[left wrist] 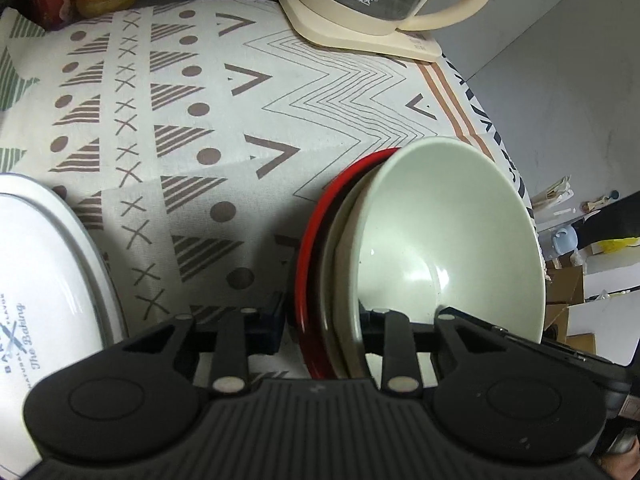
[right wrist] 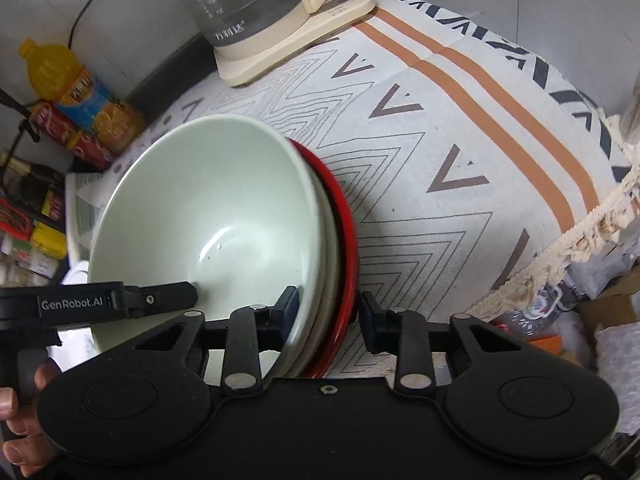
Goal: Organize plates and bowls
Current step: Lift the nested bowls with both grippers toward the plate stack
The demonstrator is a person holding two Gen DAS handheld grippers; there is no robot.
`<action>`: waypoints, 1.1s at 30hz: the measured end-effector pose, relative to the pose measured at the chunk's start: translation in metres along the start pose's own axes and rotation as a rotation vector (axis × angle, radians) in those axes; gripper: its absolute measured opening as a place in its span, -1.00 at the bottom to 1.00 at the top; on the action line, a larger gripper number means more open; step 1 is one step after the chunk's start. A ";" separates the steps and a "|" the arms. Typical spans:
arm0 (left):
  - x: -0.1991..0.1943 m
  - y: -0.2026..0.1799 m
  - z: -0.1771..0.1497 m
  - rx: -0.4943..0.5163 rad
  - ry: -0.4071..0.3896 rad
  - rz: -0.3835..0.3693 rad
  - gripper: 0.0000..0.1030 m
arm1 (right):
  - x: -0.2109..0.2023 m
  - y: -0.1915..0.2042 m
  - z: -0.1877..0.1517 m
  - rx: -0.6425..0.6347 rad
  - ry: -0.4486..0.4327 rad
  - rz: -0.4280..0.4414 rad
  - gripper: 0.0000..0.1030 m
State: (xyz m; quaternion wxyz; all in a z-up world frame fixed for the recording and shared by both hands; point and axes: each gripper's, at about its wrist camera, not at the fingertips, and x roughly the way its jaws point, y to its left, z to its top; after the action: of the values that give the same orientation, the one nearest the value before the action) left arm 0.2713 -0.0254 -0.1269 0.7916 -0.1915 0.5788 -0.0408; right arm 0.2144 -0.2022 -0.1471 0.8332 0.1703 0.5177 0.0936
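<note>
Off to the far left of the left tongs (left wrist: 320,320) a white oval dish (left wrist: 44,280) with printed lettering lies flat on the worktop (left wrist: 224,120), well apart from the stack. Between the fingers of those tongs stands the stack itself, held on edge: a red plate (left wrist: 310,240) outermost on the left, a pale plate (left wrist: 334,248) against it, and a pale green bowl (left wrist: 448,224) nested on the right with its hollow facing right. The left tongs look closed on the stack, one finger outside the red plate and the other reaching into the bowl. In the right wrist view the order reverses: the bowl (right wrist: 208,208) opens leftward, the red plate (right wrist: 346,240) lies on the right, and the right tongs (right wrist: 328,316) straddle the rims. Their left finger touches the bowl's wall, but a gap shows between the right finger and the red rim, so they read as open, not yet clamping. The stack's flat faces run straight ahead along both pairs of fingers, so whichever way it goes next, the left tongs bear it alone and the right is best placed only to steady. Far ahead stand a kettle (right wrist: 256,4) and bottles (right wrist: 76,92).
</note>
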 end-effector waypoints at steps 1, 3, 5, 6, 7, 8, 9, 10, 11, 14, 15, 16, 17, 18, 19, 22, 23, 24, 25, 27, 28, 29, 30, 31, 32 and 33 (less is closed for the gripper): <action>-0.001 0.001 0.000 -0.005 -0.002 0.000 -0.45 | -0.001 0.001 -0.001 -0.005 -0.004 0.003 -0.41; -0.004 0.002 -0.001 -0.010 -0.010 0.000 -0.45 | -0.002 0.003 -0.002 -0.018 -0.011 0.004 -0.41; -0.008 0.002 -0.002 -0.015 -0.017 0.005 -0.45 | -0.004 0.005 -0.002 -0.023 -0.016 0.007 -0.41; -0.009 0.002 -0.003 -0.018 -0.021 0.007 -0.45 | -0.005 0.006 -0.002 -0.026 -0.021 0.010 -0.41; -0.011 0.002 -0.003 -0.020 -0.026 0.007 -0.45 | -0.006 0.006 -0.001 -0.027 -0.025 0.014 -0.41; -0.014 0.001 -0.002 -0.021 -0.032 0.008 -0.45 | -0.008 0.008 0.000 -0.030 -0.030 0.018 -0.41; -0.016 0.001 -0.002 -0.022 -0.041 0.008 -0.45 | -0.009 0.009 0.002 -0.035 -0.034 0.021 -0.41; -0.019 0.001 -0.002 -0.023 -0.049 0.009 -0.45 | -0.010 0.011 0.003 -0.044 -0.039 0.024 -0.41; -0.023 0.001 -0.002 -0.024 -0.057 0.009 -0.45 | -0.012 0.013 0.004 -0.052 -0.045 0.027 -0.41; -0.032 0.003 -0.001 -0.037 -0.081 0.008 -0.45 | -0.016 0.018 0.008 -0.067 -0.060 0.040 -0.42; -0.035 0.003 -0.001 -0.040 -0.089 0.008 -0.45 | -0.018 0.020 0.010 -0.072 -0.065 0.046 -0.42; -0.039 0.004 0.000 -0.042 -0.098 0.008 -0.45 | -0.019 0.021 0.011 -0.076 -0.070 0.051 -0.42; -0.042 0.004 0.000 -0.045 -0.106 0.009 -0.45 | -0.020 0.024 0.013 -0.083 -0.074 0.054 -0.42; -0.045 0.004 0.000 -0.049 -0.113 0.010 -0.45 | -0.021 0.026 0.014 -0.091 -0.079 0.058 -0.42; -0.048 0.005 0.001 -0.055 -0.120 0.011 -0.45 | -0.022 0.029 0.015 -0.097 -0.085 0.061 -0.42; -0.056 0.008 0.001 -0.077 -0.142 0.016 -0.45 | -0.024 0.037 0.018 -0.117 -0.098 0.074 -0.43; -0.058 0.009 0.001 -0.084 -0.149 0.019 -0.45 | -0.025 0.039 0.019 -0.123 -0.101 0.078 -0.43; -0.061 0.010 0.000 -0.088 -0.155 0.019 -0.45 | -0.026 0.042 0.020 -0.131 -0.104 0.083 -0.43; -0.064 0.012 -0.001 -0.093 -0.161 0.020 -0.45 | -0.026 0.044 0.020 -0.136 -0.106 0.089 -0.43; -0.069 0.015 -0.001 -0.104 -0.170 0.023 -0.45 | -0.027 0.049 0.023 -0.148 -0.109 0.101 -0.44; -0.072 0.016 -0.002 -0.111 -0.174 0.025 -0.45 | -0.027 0.051 0.024 -0.157 -0.110 0.103 -0.44; -0.074 0.019 -0.003 -0.118 -0.179 0.025 -0.45 | -0.027 0.054 0.025 -0.169 -0.112 0.105 -0.44; -0.076 0.021 -0.003 -0.127 -0.185 0.024 -0.45 | -0.028 0.057 0.026 -0.180 -0.114 0.106 -0.44; -0.078 0.022 -0.004 -0.137 -0.190 0.024 -0.45 | -0.030 0.061 0.026 -0.189 -0.117 0.109 -0.44; -0.081 0.025 -0.005 -0.145 -0.196 0.024 -0.45 | -0.031 0.064 0.026 -0.196 -0.119 0.113 -0.44; -0.084 0.026 -0.006 -0.150 -0.204 0.024 -0.45 | -0.032 0.067 0.027 -0.199 -0.120 0.118 -0.44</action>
State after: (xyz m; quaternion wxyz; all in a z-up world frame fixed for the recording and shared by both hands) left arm 0.2337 0.0212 -0.0620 0.8302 -0.2465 0.4990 0.0318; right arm 0.2257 -0.1558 -0.0845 0.8685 0.1224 0.4441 0.1830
